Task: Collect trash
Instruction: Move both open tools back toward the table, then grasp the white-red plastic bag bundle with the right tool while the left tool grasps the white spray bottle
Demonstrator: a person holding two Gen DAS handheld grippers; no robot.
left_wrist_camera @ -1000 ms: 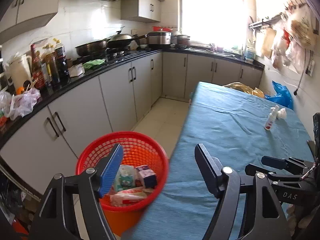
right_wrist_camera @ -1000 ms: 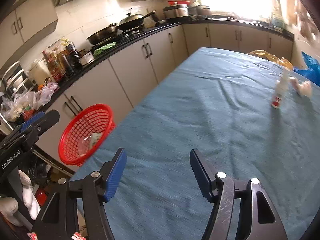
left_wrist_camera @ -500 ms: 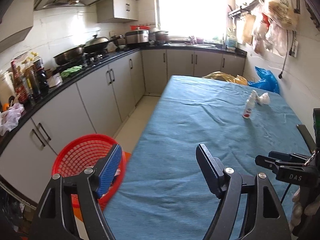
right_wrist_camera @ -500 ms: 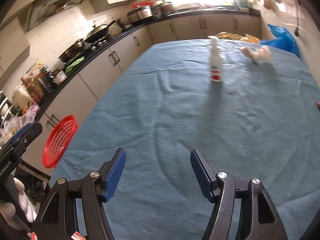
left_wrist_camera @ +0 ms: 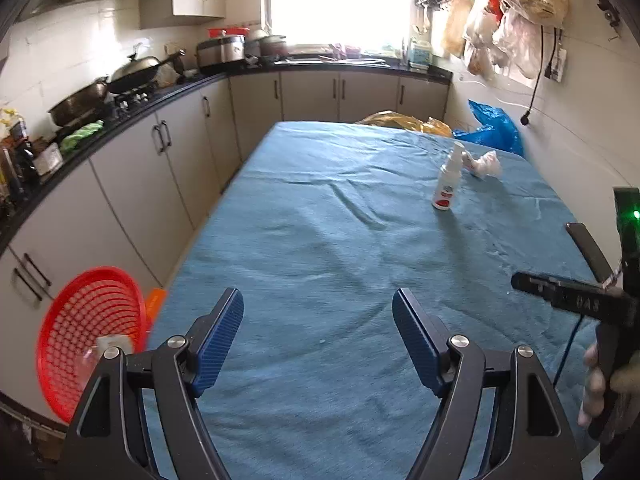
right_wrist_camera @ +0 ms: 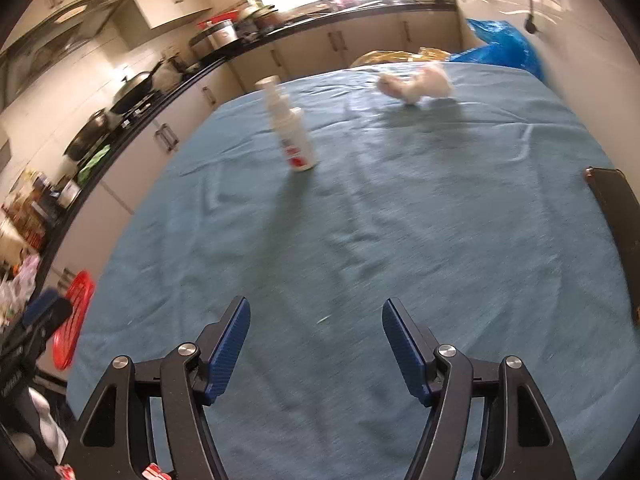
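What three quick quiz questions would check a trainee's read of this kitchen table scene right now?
1. True or false: the white spray bottle with the red label is standing upright on the blue tablecloth.
2. Which sits nearer the far end of the table: the spray bottle or the crumpled white tissue wad?
3. Multiple choice: the red plastic mesh basket is A) on the table, B) beside the table's left edge, lower than the tabletop, C) on the counter.

Key:
1. True.
2. The tissue wad.
3. B.

Both the left gripper and right gripper are open and hold nothing.
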